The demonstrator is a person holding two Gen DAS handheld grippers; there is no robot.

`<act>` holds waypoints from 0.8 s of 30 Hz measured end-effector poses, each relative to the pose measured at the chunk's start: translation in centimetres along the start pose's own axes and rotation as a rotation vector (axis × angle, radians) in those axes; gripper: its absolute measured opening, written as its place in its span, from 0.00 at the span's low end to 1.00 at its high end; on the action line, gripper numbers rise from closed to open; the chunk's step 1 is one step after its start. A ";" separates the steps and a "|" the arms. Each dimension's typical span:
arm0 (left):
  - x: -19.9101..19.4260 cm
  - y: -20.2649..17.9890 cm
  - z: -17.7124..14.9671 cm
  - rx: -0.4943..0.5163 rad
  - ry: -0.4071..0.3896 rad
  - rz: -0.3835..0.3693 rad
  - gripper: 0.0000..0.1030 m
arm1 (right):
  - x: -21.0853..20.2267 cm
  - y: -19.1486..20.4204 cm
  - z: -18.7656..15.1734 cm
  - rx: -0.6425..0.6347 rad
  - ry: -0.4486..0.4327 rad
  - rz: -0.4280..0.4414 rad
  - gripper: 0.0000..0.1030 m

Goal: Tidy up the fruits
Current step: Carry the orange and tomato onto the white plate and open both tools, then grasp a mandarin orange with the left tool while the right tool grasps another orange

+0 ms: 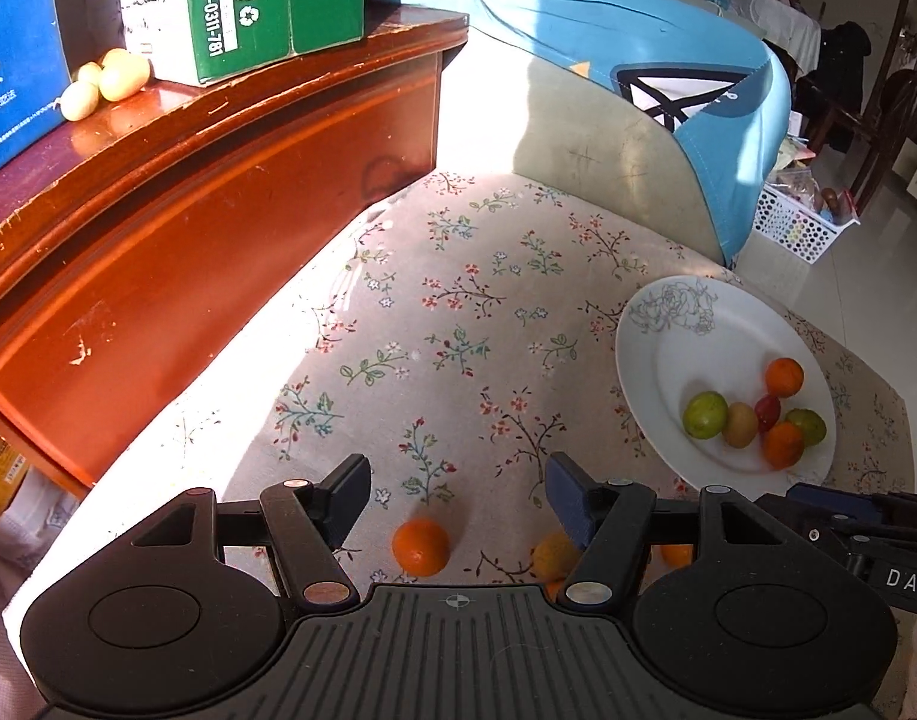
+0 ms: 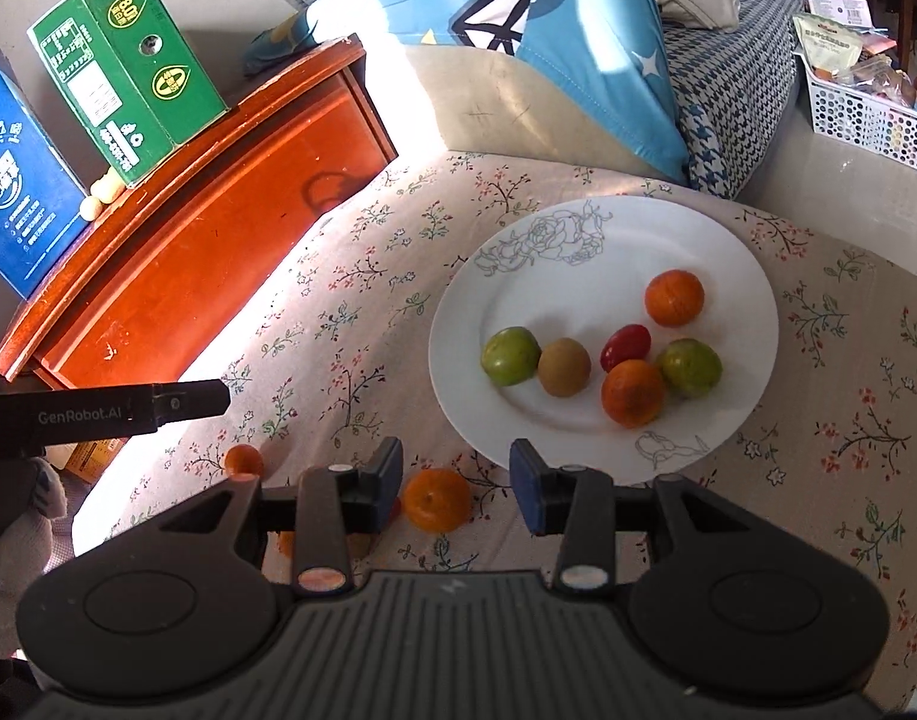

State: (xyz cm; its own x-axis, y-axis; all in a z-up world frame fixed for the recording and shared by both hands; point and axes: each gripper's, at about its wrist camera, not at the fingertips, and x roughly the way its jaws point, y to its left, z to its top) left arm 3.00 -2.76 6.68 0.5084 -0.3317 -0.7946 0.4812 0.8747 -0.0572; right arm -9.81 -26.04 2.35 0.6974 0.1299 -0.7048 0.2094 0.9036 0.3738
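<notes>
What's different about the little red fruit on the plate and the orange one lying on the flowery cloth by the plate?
The red fruit is small, oval and shiny red; the loose orange is bigger, round and orange. The red fruit lies on the white plate, touching other fruit; the loose orange sits alone on the floral cloth, off the plate, just ahead of the right gripper's open fingers. Both are whole and unpeeled.

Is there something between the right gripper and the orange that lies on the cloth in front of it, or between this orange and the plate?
Nothing visible blocks either way. The right gripper is open, and the orange lies on bare cloth between its fingers. From there to the white plate only floral cloth shows; the near part of the plate is free of fruit.
</notes>
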 end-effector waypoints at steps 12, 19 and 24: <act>0.8 1.9 -2.3 -0.032 0.056 0.041 0.65 | 0.5 0.8 -2.3 -0.004 0.042 -0.011 0.40; 1.9 2.5 -3.3 -0.043 0.084 0.040 0.68 | 1.5 1.5 -2.7 -0.019 0.053 -0.028 0.40; 2.8 2.3 -3.6 -0.037 0.079 0.042 0.68 | 2.3 1.8 -2.7 -0.020 0.051 -0.054 0.40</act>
State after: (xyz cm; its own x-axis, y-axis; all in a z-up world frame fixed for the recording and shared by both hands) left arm 2.97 -0.43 2.13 0.4687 -0.2670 -0.8420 0.4333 0.9001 -0.0442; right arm -9.62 -23.01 -0.22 0.6496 0.1010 -0.7535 0.2314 0.9178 0.3225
